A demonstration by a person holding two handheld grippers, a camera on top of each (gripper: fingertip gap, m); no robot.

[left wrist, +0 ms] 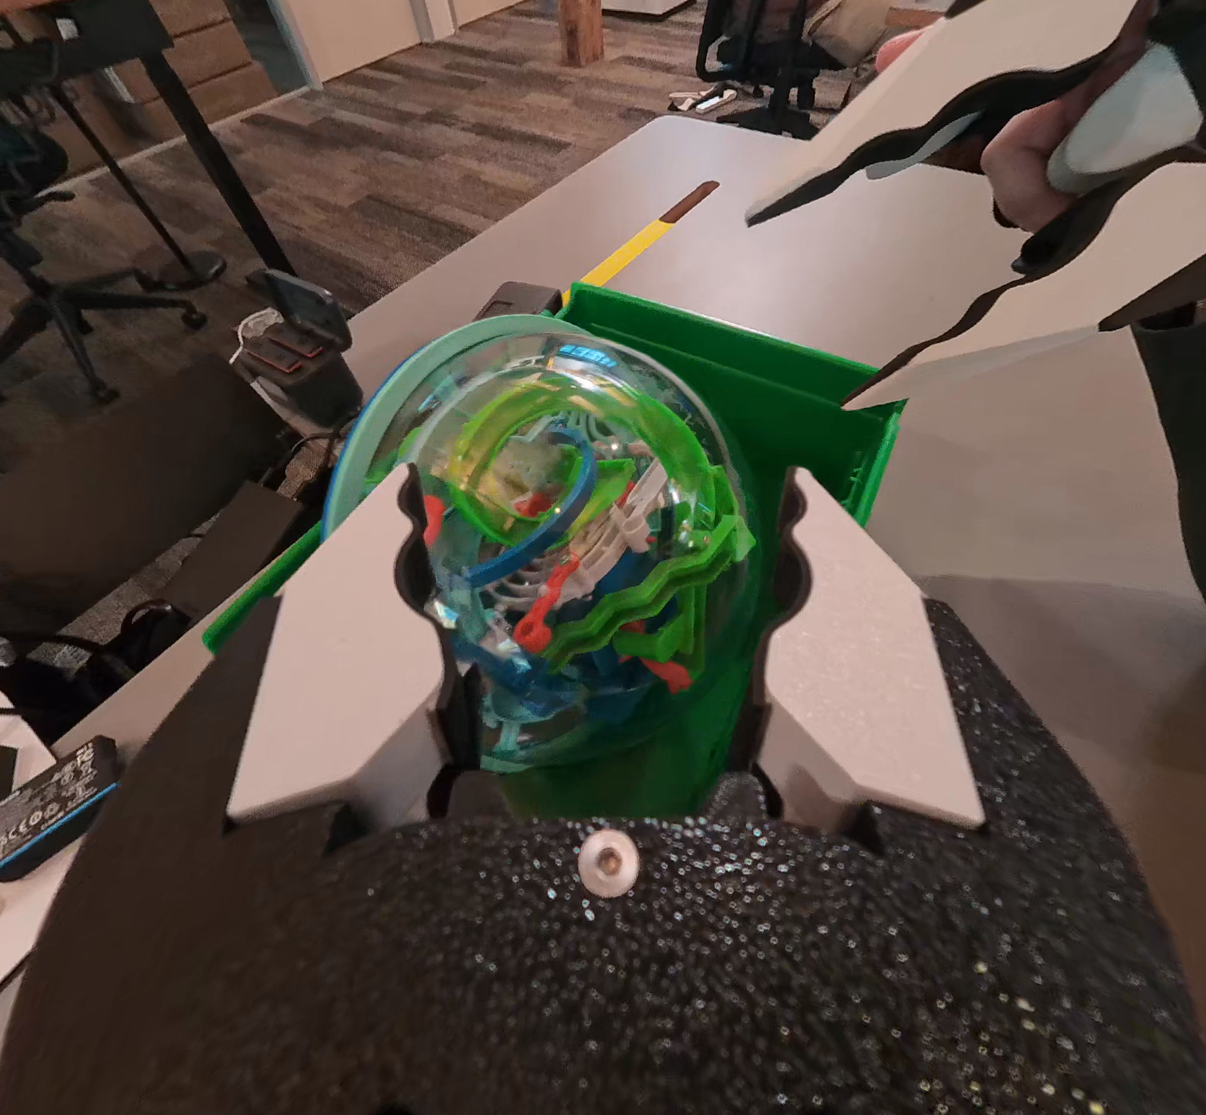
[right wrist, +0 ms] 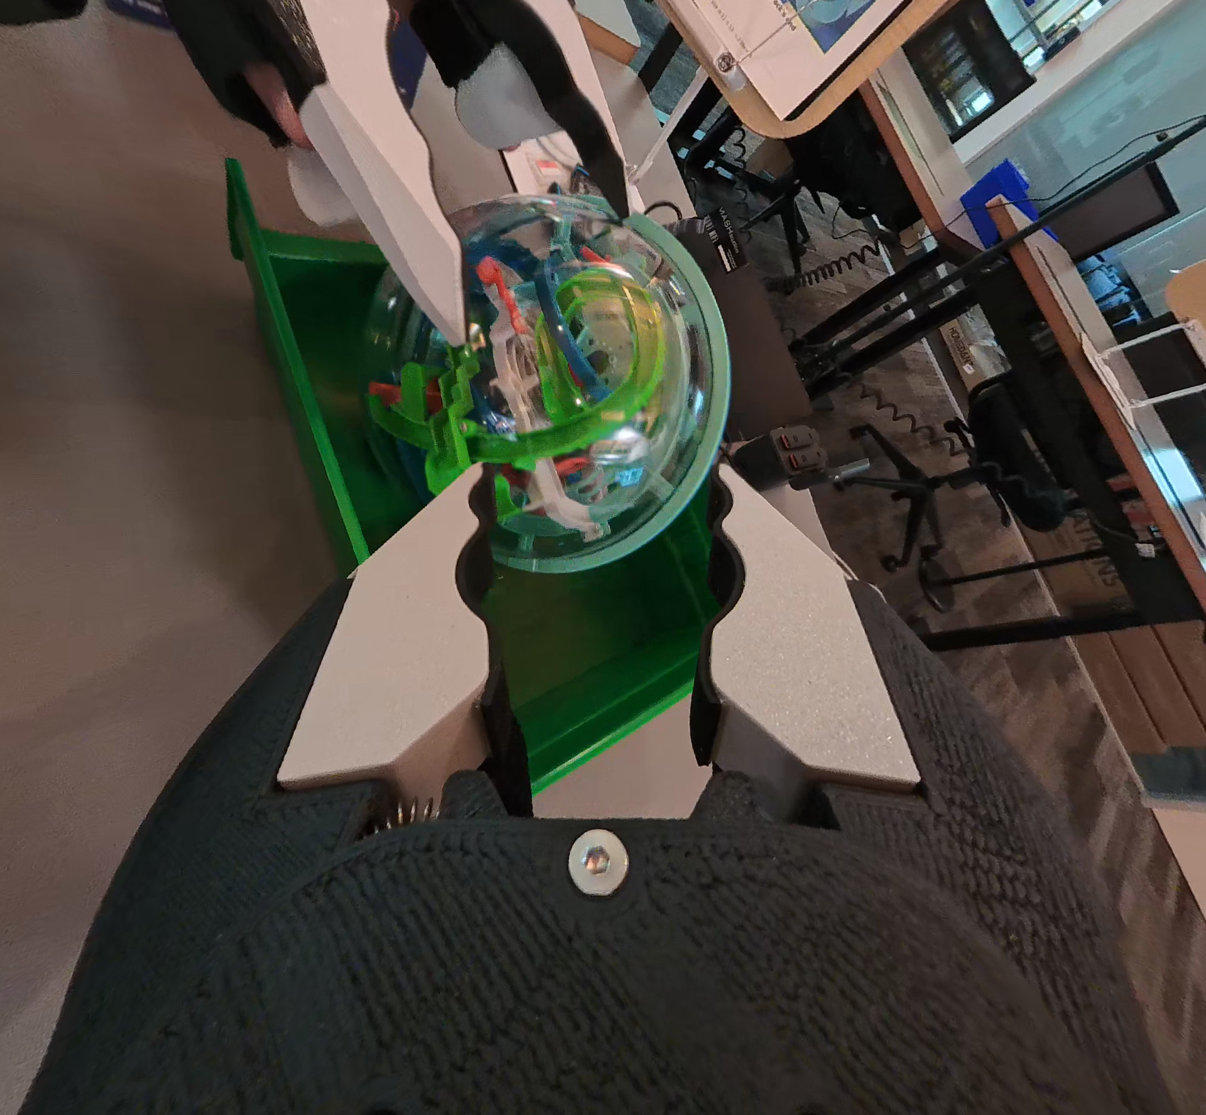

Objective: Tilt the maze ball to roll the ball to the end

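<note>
I've got two claws on the job. My left claw [left wrist: 597, 483] is spread wide around the maze ball [left wrist: 555, 548], a clear sphere packed with green, blue, red and white tracks and ringed by a pale teal band. My left-hand finger [left wrist: 365, 594] lies right up against the sphere's side; on the other side I can see a gap of green between the ball and my right-hand finger [left wrist: 842, 614], so I won't call this a grip. The ball sits over a green tray [left wrist: 750, 366] that lies near the tabletop [left wrist: 718, 222] edge, with the floor and chair legs showing just past it.

My right claw [right wrist: 597, 490] is partly open and coming at the ball from the opposite side of the tray. The teal band runs down between my fingers, but the fingertips [right wrist: 444, 516] sit just short of the sphere, and I cannot tell whether the near one touches it. Nothing is clamped there. From this side, the left claw's white finger crosses in front of the ball.

A yellow and brown stick [left wrist: 652, 235] lies on the tabletop beyond the tray. I can't pick out the small rolling ball inside the maze.
</note>
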